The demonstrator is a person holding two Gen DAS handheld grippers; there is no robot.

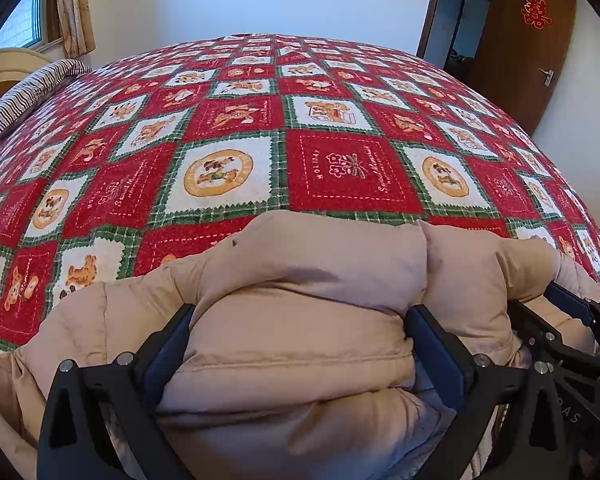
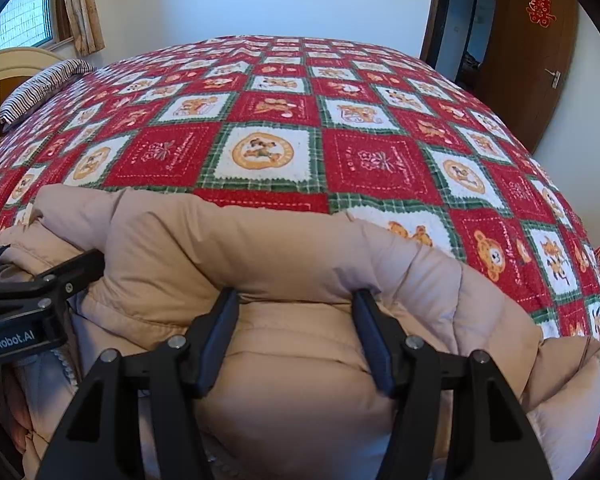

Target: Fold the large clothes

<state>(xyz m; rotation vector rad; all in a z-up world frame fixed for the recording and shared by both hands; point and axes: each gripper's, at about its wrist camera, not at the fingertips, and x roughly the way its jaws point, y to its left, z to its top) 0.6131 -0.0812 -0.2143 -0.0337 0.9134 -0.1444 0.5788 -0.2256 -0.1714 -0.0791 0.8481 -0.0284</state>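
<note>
A beige puffer jacket (image 1: 308, 280) lies bunched at the near edge of the bed, also in the right wrist view (image 2: 260, 248). My left gripper (image 1: 300, 320) has its jaws spread wide around a thick roll of the jacket, with padding bulging between the fingers (image 1: 172, 340). My right gripper (image 2: 296, 304) holds a fold of the same jacket between its fingers (image 2: 372, 332) in the same way. The right gripper shows at the right edge of the left wrist view (image 1: 572, 316), and the left gripper at the left edge of the right wrist view (image 2: 40, 280). Grey lining (image 2: 48, 384) shows between them.
The bed is covered by a red, white and green patchwork blanket (image 1: 340, 168) with bear pictures. A striped pillow (image 1: 32, 92) and a cream headboard (image 1: 4, 68) are at far left. A brown door (image 1: 524, 48) stands open at far right, a curtained window (image 2: 32, 12) at upper left.
</note>
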